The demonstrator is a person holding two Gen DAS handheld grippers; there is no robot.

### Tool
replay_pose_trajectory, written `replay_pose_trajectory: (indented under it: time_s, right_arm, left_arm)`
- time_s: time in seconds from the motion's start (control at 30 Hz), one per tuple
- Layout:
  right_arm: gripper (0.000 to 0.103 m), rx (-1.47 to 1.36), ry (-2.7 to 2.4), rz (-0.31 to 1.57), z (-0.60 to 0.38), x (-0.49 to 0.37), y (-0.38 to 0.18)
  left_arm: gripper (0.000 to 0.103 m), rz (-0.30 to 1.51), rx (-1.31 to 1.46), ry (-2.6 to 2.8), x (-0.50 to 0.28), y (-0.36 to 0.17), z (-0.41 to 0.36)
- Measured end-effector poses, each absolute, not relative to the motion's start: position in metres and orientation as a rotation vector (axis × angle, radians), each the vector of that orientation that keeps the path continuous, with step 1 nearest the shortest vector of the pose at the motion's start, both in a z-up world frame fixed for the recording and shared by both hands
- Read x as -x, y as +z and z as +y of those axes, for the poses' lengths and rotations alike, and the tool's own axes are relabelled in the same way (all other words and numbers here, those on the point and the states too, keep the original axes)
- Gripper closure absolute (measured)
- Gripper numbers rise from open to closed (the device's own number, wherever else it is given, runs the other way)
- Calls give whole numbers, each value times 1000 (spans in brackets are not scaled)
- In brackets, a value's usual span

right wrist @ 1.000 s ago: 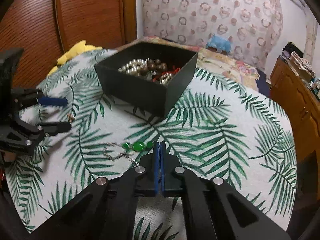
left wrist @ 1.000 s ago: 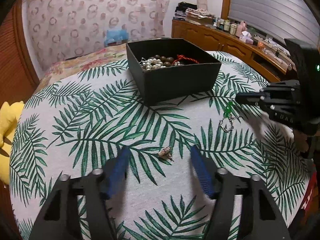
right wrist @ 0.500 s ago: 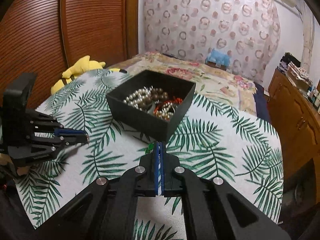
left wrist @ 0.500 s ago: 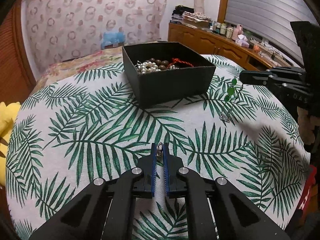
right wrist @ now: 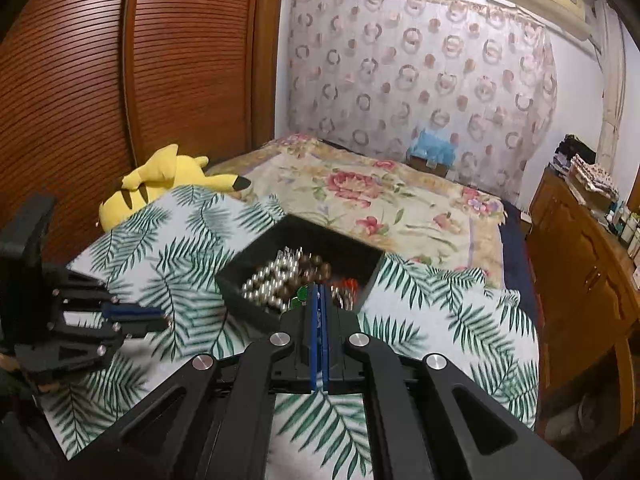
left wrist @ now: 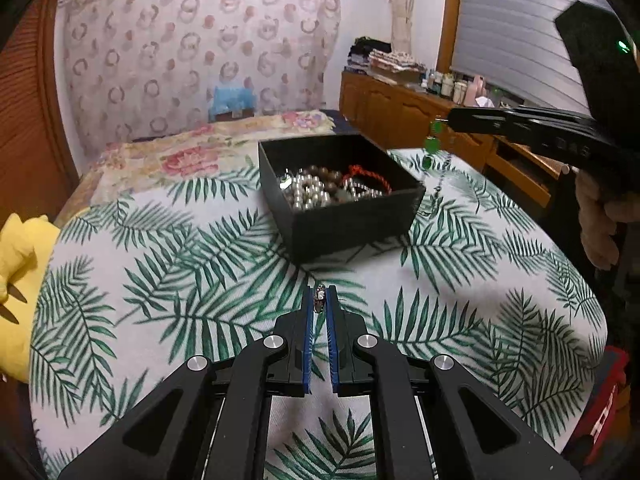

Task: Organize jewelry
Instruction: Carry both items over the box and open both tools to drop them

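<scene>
A black open box (left wrist: pixel 352 216) holding pearl, brown and red beads stands on the palm-leaf tablecloth; it also shows in the right wrist view (right wrist: pixel 256 308). My left gripper (left wrist: pixel 320 300) is shut on a small brownish ring-like trinket (left wrist: pixel 320 298), lifted above the cloth in front of the box. My right gripper (right wrist: pixel 319 292) is shut on a green-bead chain (right wrist: pixel 300 294), held high over the box's near edge. In the left wrist view the right gripper (left wrist: pixel 452 120) holds the green-bead chain (left wrist: pixel 432 146) dangling right of the box.
The round table (left wrist: pixel 160 264) has a yellow plush toy (right wrist: pixel 160 180) at its left edge. A floral bed (right wrist: pixel 380 196) lies beyond. A wooden dresser (left wrist: pixel 408 108) with bottles stands to the right. A wooden slatted wardrobe (right wrist: pixel 120 80) is at left.
My left gripper closed on the trinket and lifted it. My right gripper rose with the green chain off the cloth and moved toward the box.
</scene>
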State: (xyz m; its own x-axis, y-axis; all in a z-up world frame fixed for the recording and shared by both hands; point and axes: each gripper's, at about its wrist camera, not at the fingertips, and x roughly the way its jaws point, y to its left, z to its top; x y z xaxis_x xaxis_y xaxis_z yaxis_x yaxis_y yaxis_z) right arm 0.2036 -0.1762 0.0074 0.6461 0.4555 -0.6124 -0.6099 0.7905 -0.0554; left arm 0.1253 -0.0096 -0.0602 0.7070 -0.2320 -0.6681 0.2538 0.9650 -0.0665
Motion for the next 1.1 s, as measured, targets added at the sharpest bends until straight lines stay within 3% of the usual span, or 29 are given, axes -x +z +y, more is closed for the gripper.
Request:
replay_pose_trajectory:
  time_s: [0.4, 1.1]
  right_arm:
    - [101, 250, 593, 618, -152, -243, 20]
    - [100, 214, 573, 679, -172, -243, -14]
  left_arm:
    - [98, 690, -34, -257, -138, -37, -6]
    - [98, 690, -62, -232, -192, -25, -24]
